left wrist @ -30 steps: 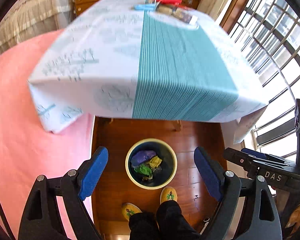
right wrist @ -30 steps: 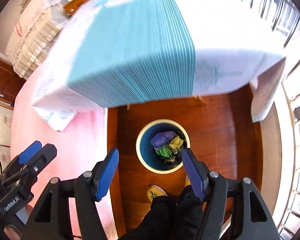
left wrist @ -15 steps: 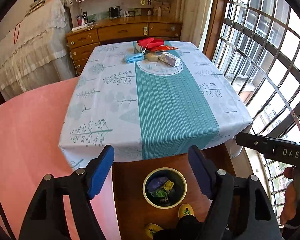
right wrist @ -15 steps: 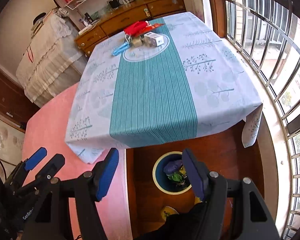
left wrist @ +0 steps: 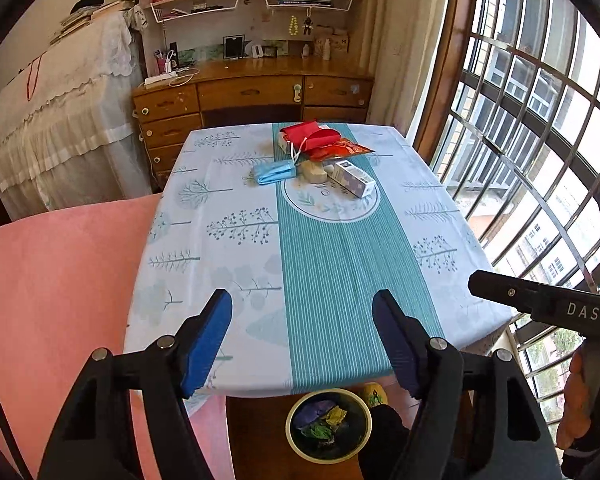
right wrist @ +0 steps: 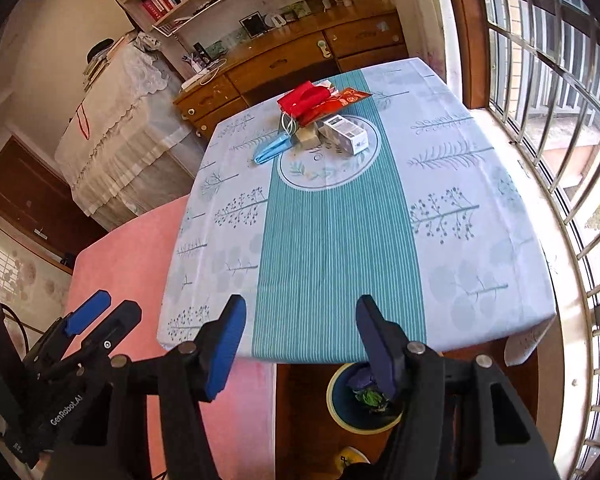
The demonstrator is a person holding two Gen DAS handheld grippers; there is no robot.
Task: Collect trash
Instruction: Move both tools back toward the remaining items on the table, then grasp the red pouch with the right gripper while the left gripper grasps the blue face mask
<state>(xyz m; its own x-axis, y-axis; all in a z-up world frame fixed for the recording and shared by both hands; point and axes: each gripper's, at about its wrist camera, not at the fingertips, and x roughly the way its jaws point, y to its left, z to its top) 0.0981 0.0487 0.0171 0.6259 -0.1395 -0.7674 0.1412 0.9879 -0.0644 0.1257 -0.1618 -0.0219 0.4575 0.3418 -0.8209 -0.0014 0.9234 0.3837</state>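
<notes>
Left gripper (left wrist: 302, 340): blue-padded fingers spread wide with nothing between them, held above the near edge of the table.
Right gripper (right wrist: 300, 342): fingers likewise spread apart and gripping nothing, over the near table edge; in the left wrist view its black body juts in from the right.
Table (left wrist: 188, 264): covered by a pale cloth printed with trees, a teal striped band running down the middle.
Trash on table: clustered at the far end on the teal band, well apart from both grippers.
Blue face mask (left wrist: 275, 171): crumpled, at the left of the cluster.
Small white carton (left wrist: 353, 178): lying on its side at the right of the cluster.
Beige lump (left wrist: 315, 172): between the mask and the carton.
Red packaging (left wrist: 314, 139): piled behind the others, beside an orange-red wrapper (left wrist: 342, 148).
Trash bin (left wrist: 329, 424): round, yellow-rimmed, on the wooden floor below the table's near edge, holding purple, yellow and green scraps.
Pink cover (left wrist: 56, 280): broad surface to the left of the table.
</notes>
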